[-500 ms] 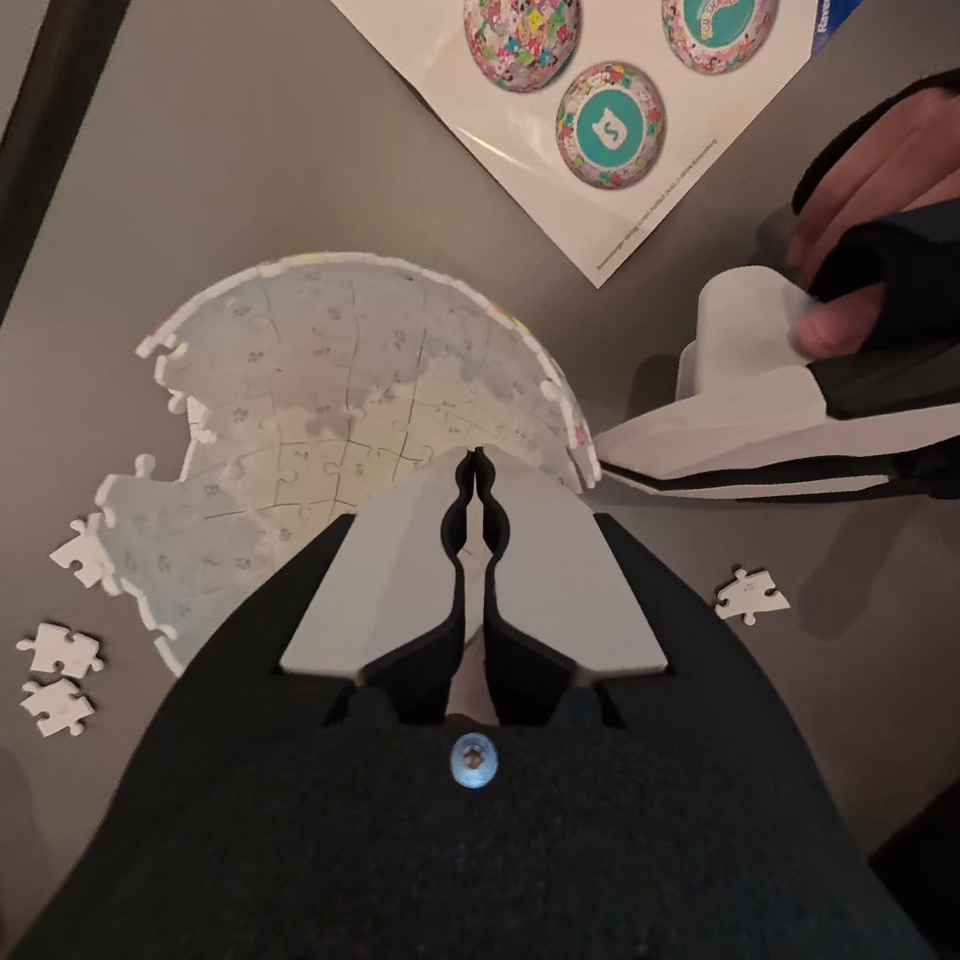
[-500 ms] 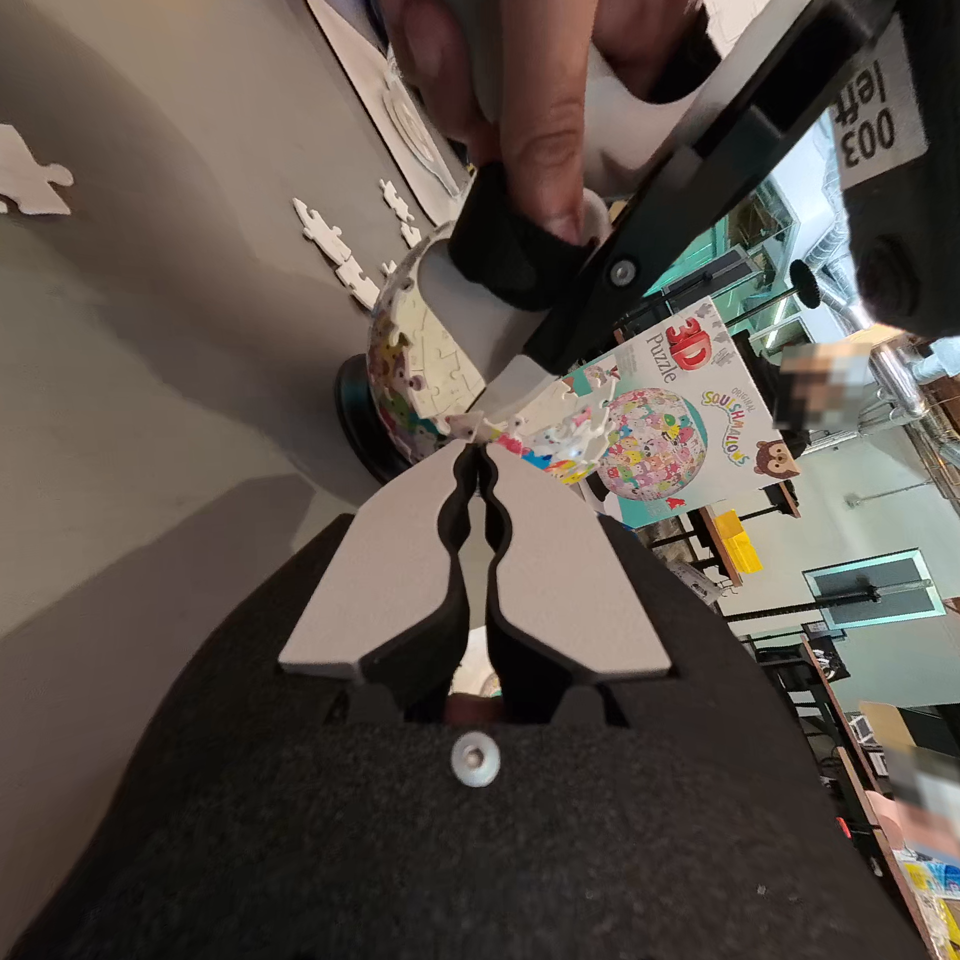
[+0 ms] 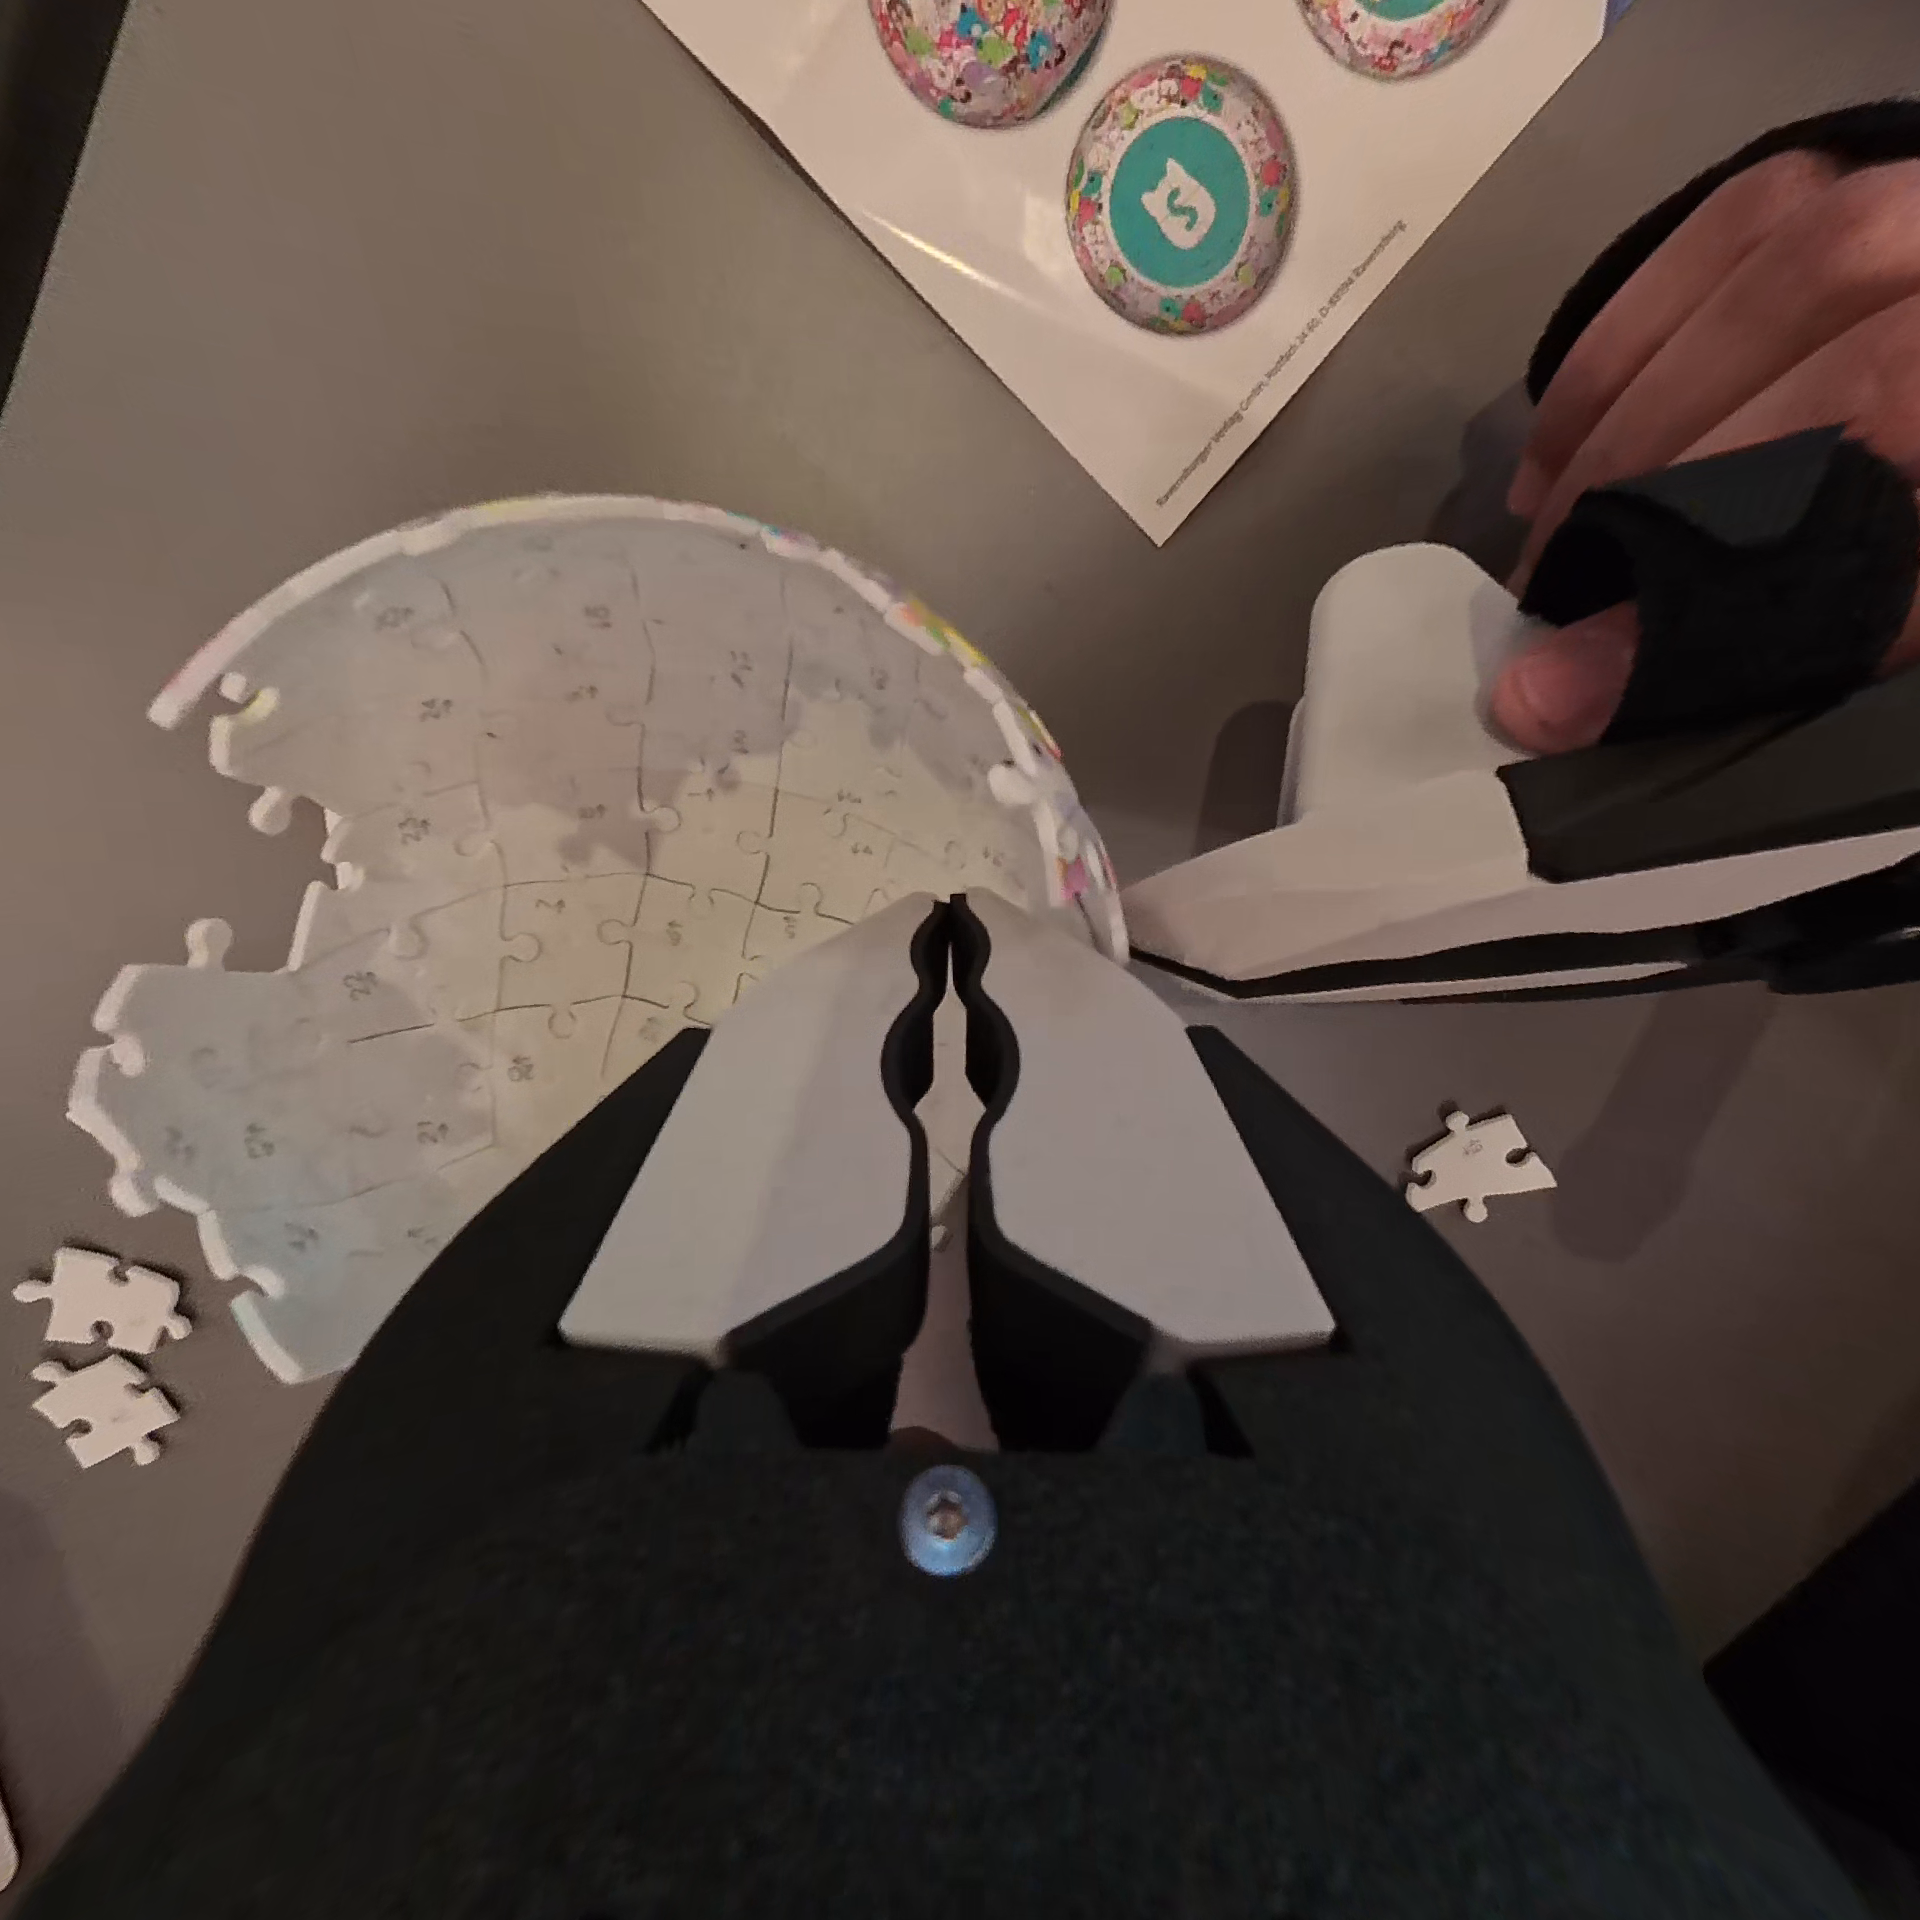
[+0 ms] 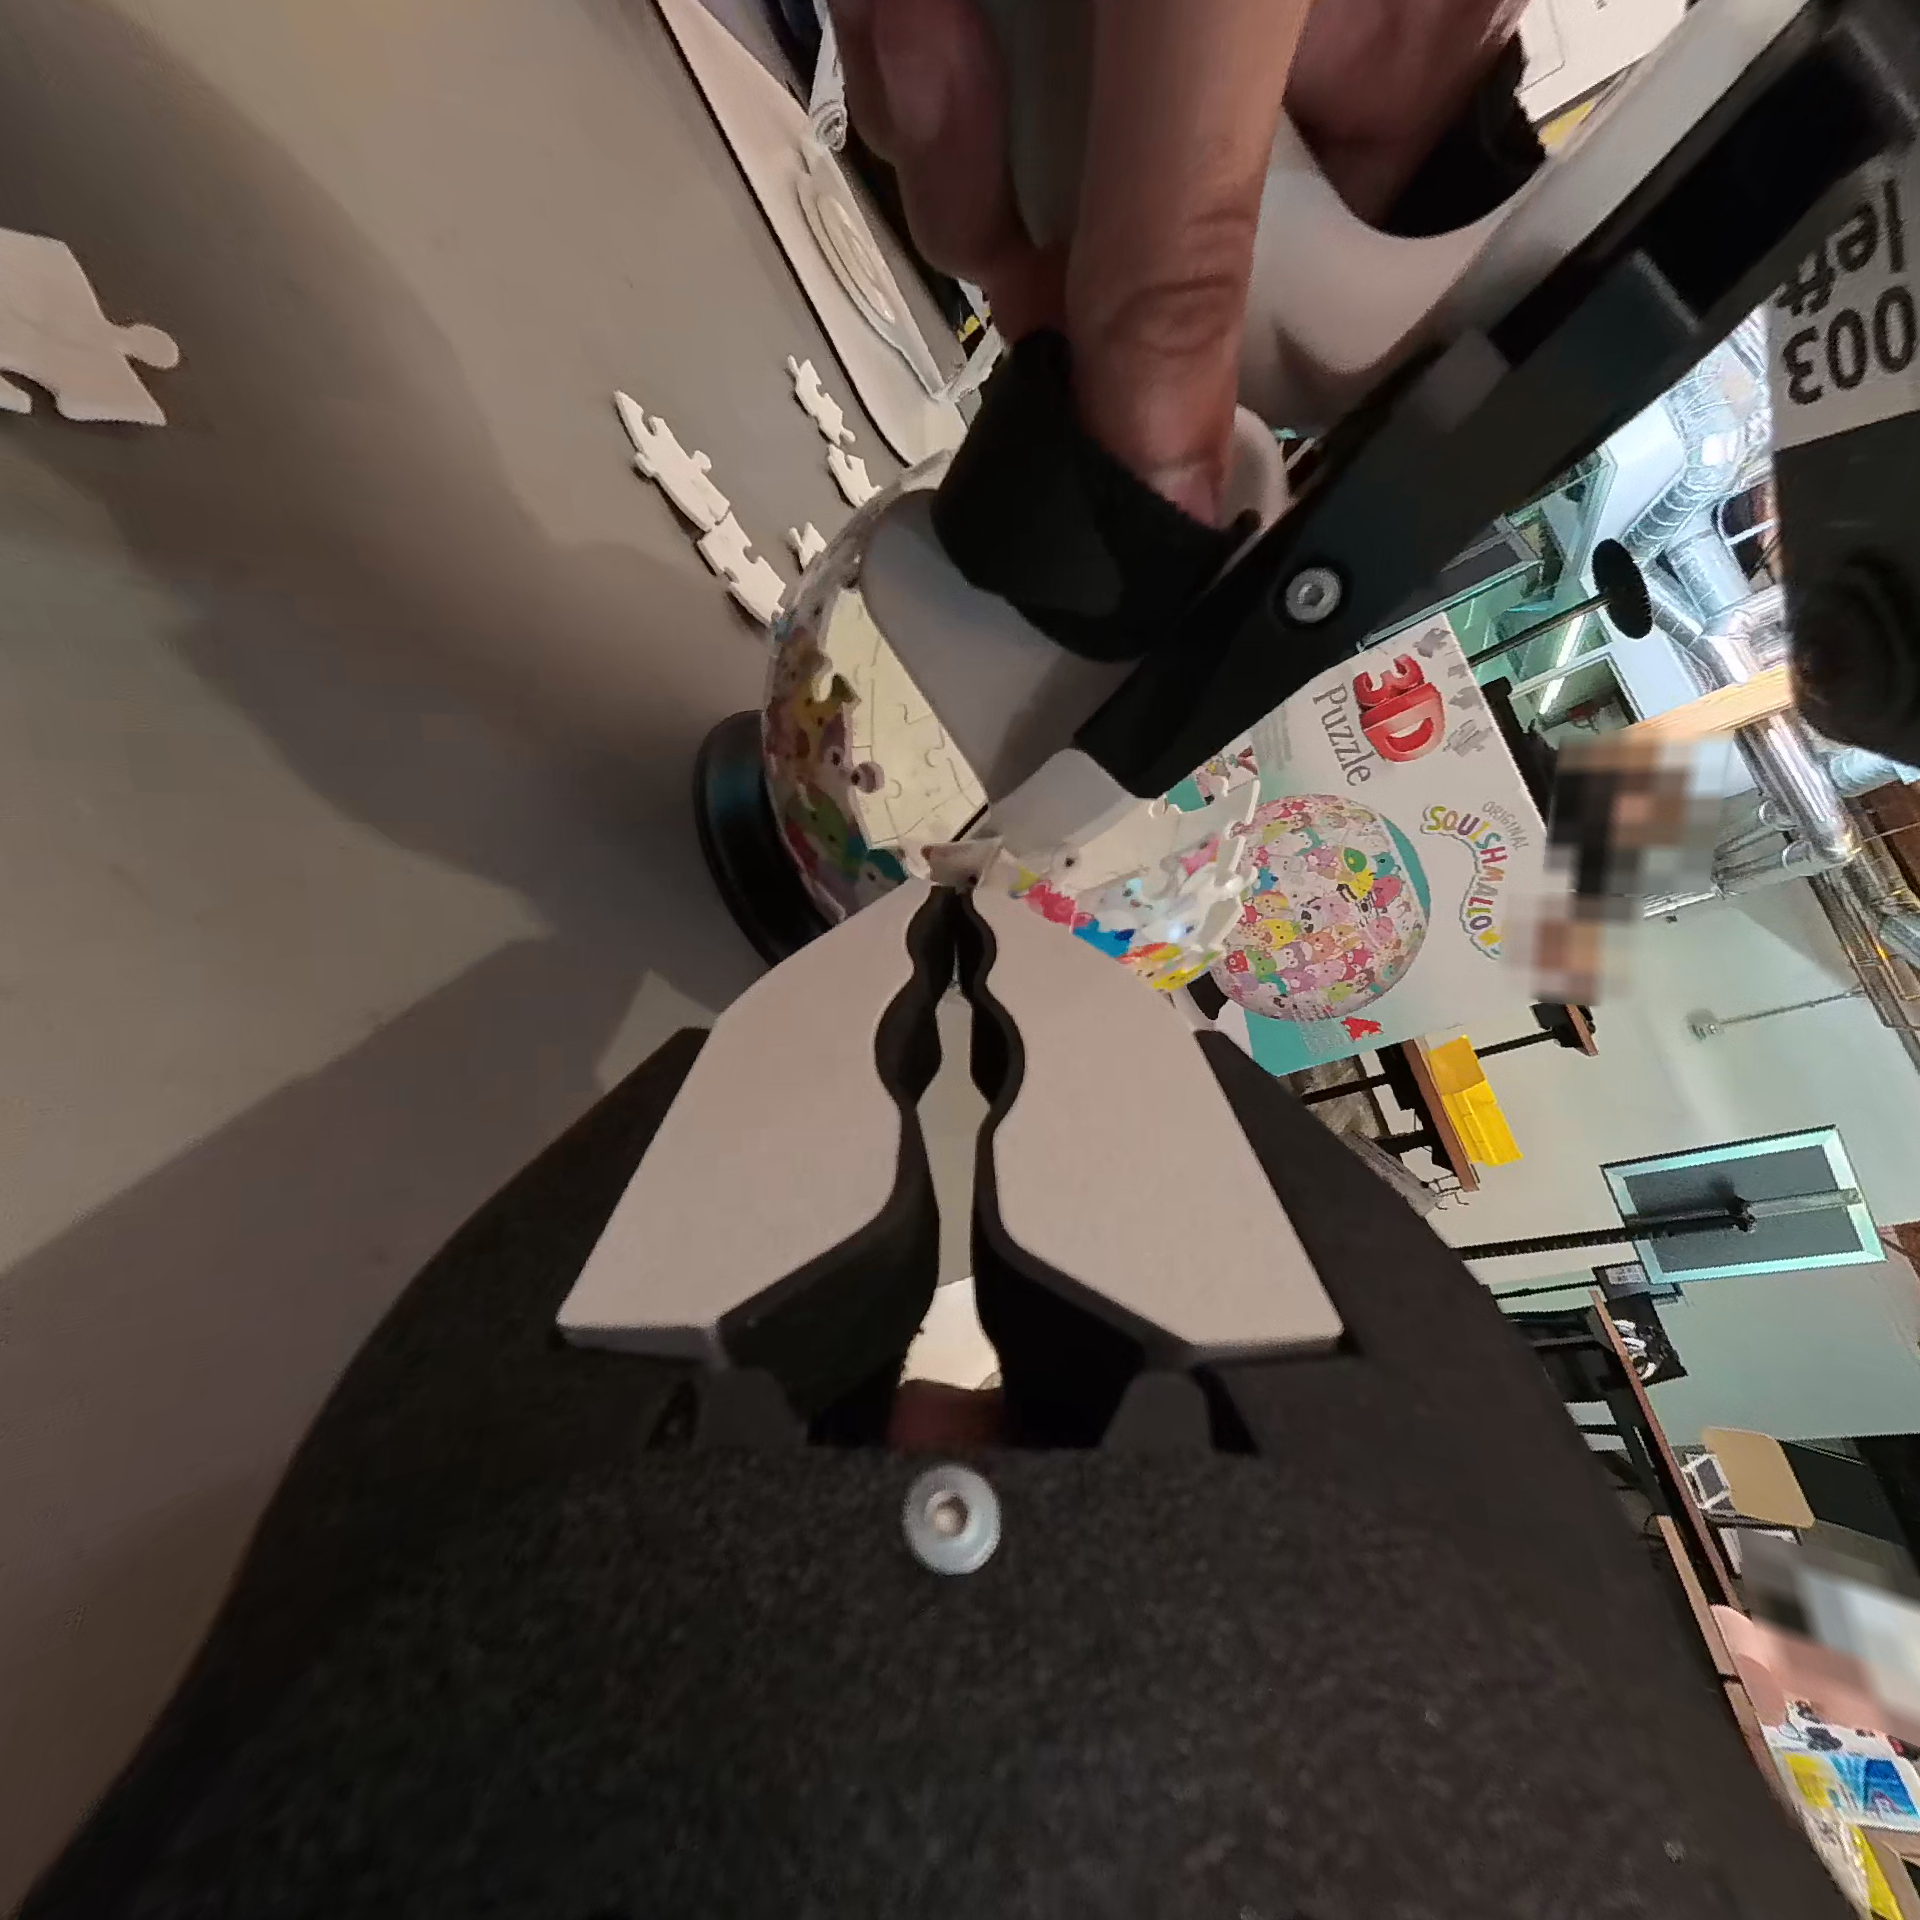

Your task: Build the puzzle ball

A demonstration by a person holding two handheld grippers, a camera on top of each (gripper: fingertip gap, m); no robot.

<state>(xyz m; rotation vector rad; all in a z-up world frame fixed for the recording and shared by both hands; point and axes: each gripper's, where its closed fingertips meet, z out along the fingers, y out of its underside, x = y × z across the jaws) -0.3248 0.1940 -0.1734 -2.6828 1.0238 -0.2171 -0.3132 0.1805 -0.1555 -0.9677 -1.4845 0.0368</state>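
The half-built puzzle ball (image 3: 582, 831) is an open shell, white inside and coloured outside, resting on a black stand (image 4: 727, 831). My left gripper (image 3: 954, 906) is shut, with its tips over the inside of the shell near the right rim. It also shows in the right wrist view (image 4: 997, 727), reaching into the shell. My right gripper (image 4: 951, 896) is shut on a small white puzzle piece (image 4: 951, 862) at the shell's rim. Whether that piece is joined to the ball I cannot tell. The right gripper enters the left wrist view (image 3: 1132, 935) from the right.
Loose white pieces lie on the grey table at the right (image 3: 1475, 1158) and at the lower left (image 3: 104, 1299), (image 3: 104, 1413). A printed sheet with ball pictures (image 3: 1174, 208) lies behind the ball. The puzzle box (image 4: 1382, 852) stands behind the ball.
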